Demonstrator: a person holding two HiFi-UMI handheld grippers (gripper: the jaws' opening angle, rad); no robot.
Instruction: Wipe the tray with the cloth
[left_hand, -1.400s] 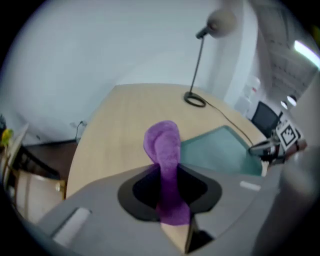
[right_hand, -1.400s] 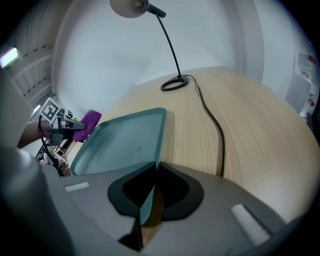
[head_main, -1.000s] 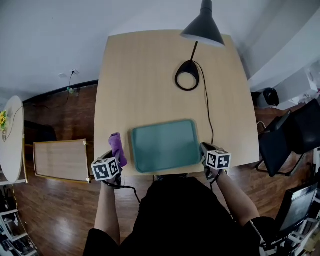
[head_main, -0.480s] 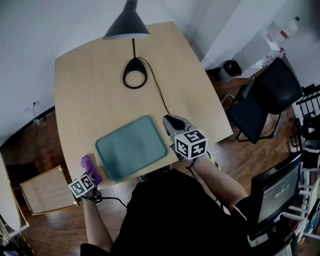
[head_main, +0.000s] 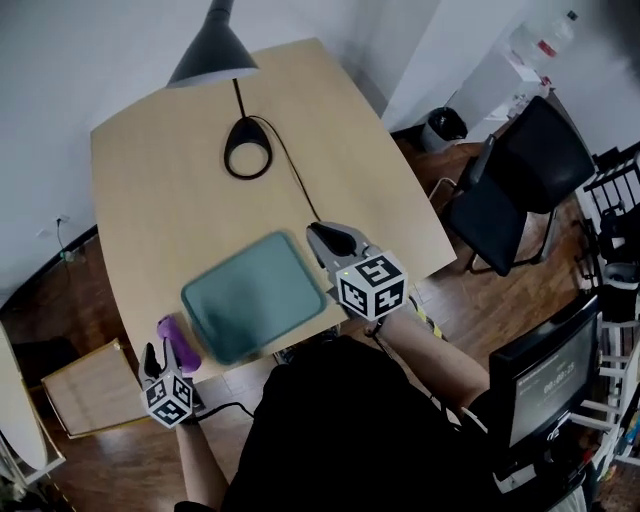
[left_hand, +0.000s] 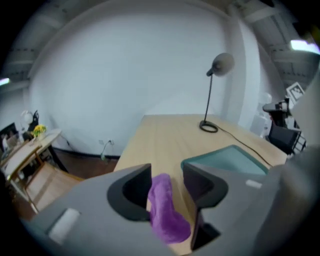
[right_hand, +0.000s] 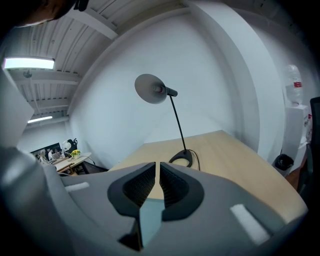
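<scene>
Two hand-held grippers frame a light wooden table (head_main: 170, 170) as a person in black leans over its near edge. One purple cloth (head_main: 178, 345), soft and rolled into a short, lumpy bundle, lies on the wood at the near left corner, just beside the tray (head_main: 255, 295) at its 8 o'clock and apart from its rim. The tray, a teal rectangle with rounded corners and a low raised lip, sits skewed to the table edge, its flat bed plain teal from rim to rim.

Seen from the head view, the left gripper (head_main: 155, 360) hovers at the cloth's 7 o'clock, its marker cube nearest the person. Its jaws have just been opening and now stand wide apart; in the left gripper view the cloth (left_hand: 165, 210) lies between them, with the right-hand pad clear of it, and the tray (left_hand: 227, 160) shows at 2 o'clock beyond the left gripper (left_hand: 167, 175).

Raised over the tray's 2 o'clock corner, the right gripper (head_main: 332, 238) has its jaws drawn together to a thin slit with nothing caught between them, as the right gripper view shows (right_hand: 157, 175).

At the table's 12 o'clock end stands a black lamp (head_main: 212, 50), its cord trailing towards the tray. A black chair (head_main: 520, 190) stands off the table's 3 o'clock side.
</scene>
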